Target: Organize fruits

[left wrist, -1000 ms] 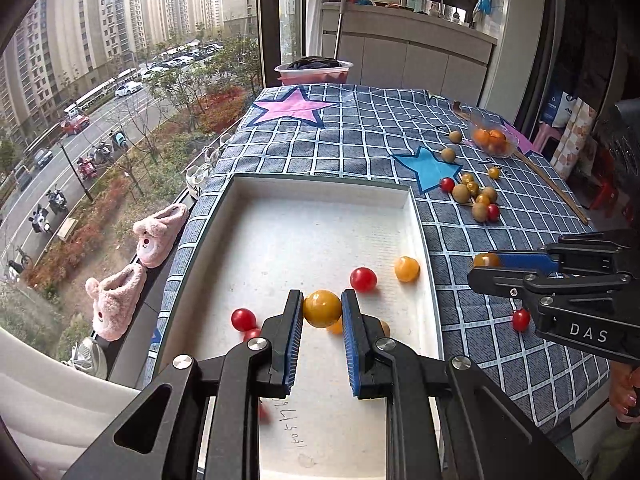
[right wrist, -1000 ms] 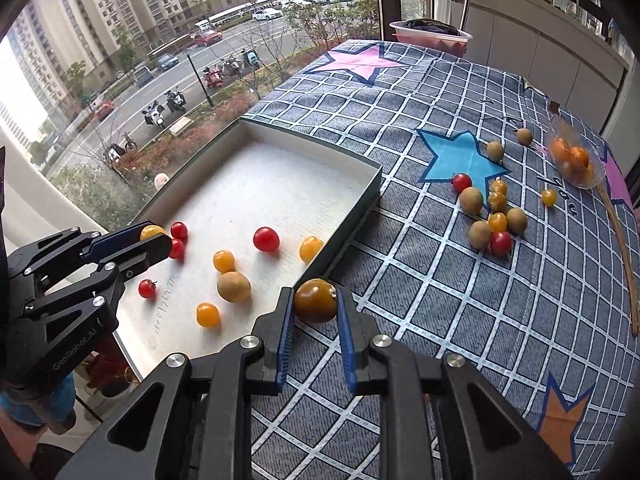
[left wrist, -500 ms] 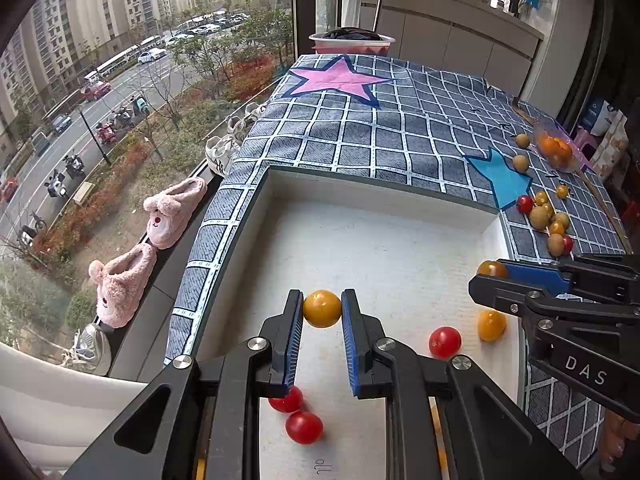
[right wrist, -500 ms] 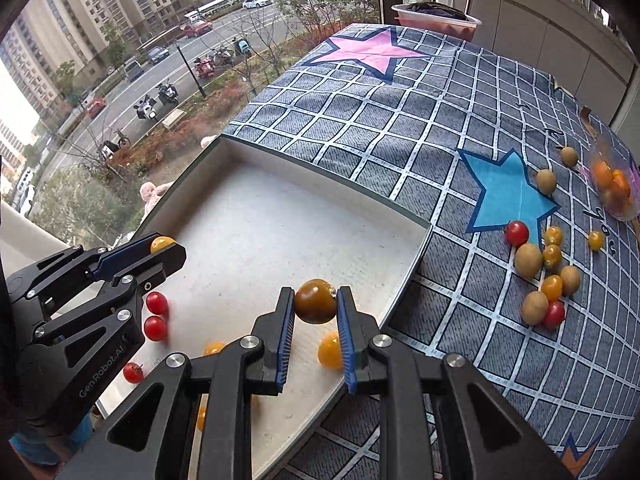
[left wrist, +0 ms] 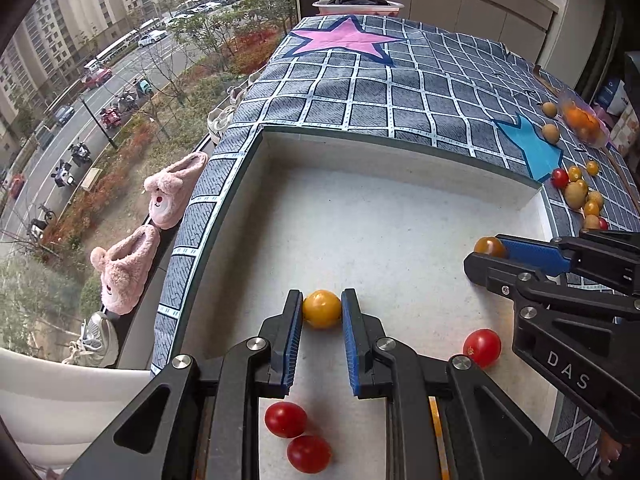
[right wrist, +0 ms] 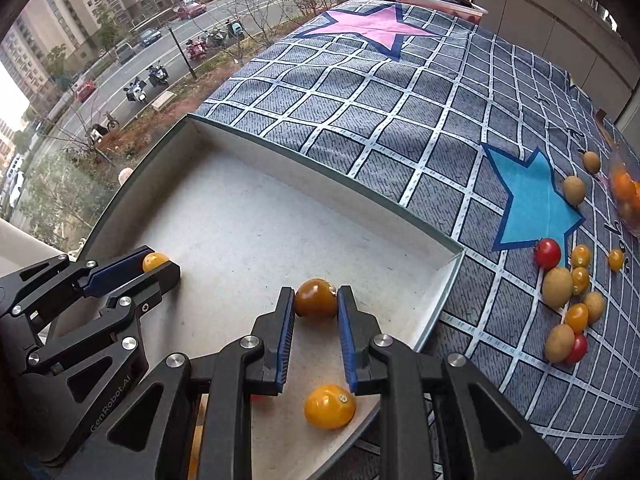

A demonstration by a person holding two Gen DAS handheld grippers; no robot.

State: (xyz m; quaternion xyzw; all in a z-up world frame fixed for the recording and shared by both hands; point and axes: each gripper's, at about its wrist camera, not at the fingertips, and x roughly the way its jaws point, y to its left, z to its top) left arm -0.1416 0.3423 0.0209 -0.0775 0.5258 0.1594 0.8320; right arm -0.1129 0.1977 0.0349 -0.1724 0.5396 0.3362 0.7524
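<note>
My left gripper (left wrist: 322, 312) is shut on a yellow cherry tomato (left wrist: 322, 309) and holds it over the white tray (left wrist: 400, 152). It shows at the left of the right wrist view (right wrist: 160, 264). My right gripper (right wrist: 316, 300) is shut on a brownish-orange tomato (right wrist: 315, 298) over the tray's right part (right wrist: 444, 300). It shows at the right of the left wrist view (left wrist: 486, 250). Red tomatoes (left wrist: 285, 419) and a yellow tomato (right wrist: 329, 406) lie in the tray. A cluster of loose fruits (right wrist: 568, 292) lies on the checked cloth to the right.
The checked cloth (left wrist: 400, 92) with a pink star (left wrist: 344, 40) and a blue star (right wrist: 532, 208) covers the table. A clear bag of orange fruit (left wrist: 582, 120) lies at the far right. A pink tub (left wrist: 356, 4) stands at the far edge. The window is on the left.
Both grippers have moved forward over the tray, deeper toward its far wall, each still holding its tomato. The tomatoes lying in the tray now sit nearer the fingers' bases.
</note>
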